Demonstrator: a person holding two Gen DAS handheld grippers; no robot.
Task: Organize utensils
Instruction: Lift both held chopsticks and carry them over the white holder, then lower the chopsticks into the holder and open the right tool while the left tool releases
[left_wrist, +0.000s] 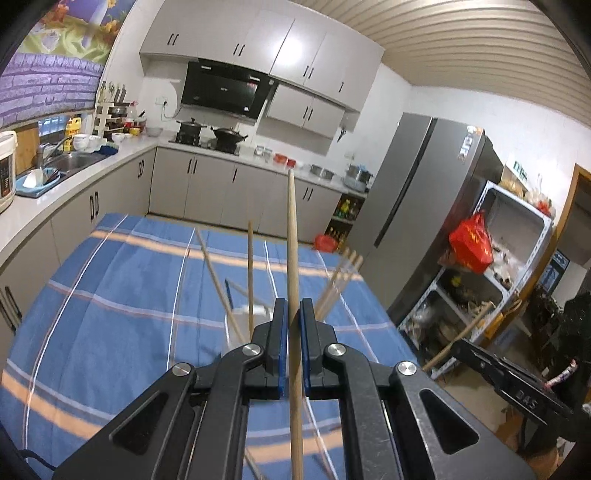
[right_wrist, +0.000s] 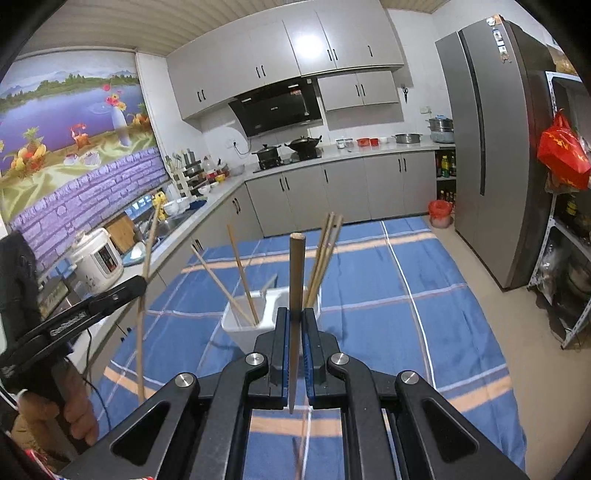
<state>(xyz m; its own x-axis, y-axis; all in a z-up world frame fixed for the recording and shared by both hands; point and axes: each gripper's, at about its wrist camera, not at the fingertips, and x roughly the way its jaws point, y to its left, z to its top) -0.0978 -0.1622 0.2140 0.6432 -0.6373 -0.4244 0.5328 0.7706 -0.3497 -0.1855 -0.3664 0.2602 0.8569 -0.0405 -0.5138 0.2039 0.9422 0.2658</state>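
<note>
My left gripper (left_wrist: 293, 302) is shut on a pale wooden chopstick (left_wrist: 291, 229) that stands nearly upright between its pads. In the right wrist view, the right gripper (right_wrist: 295, 312) is shut on a darker brown chopstick (right_wrist: 296, 273), also upright. Just beyond both grippers a white two-compartment holder (right_wrist: 243, 325) stands on the blue checked tablecloth (right_wrist: 388, 295). It holds two leaning chopsticks (right_wrist: 242, 273) on its left and a bunch of chopsticks (right_wrist: 325, 254) on its right. The left gripper (right_wrist: 142, 282) also appears at the left of the right wrist view, and the right gripper (left_wrist: 456, 345) at the right of the left wrist view.
A kitchen counter (right_wrist: 221, 192) with a sink, bowls and a rice cooker (right_wrist: 98, 258) runs along the left, past the table's edge. A grey fridge (right_wrist: 491, 147) and a metal shelf with a red bag (right_wrist: 561, 151) stand on the right. A person's hand (right_wrist: 74, 417) grips the left tool.
</note>
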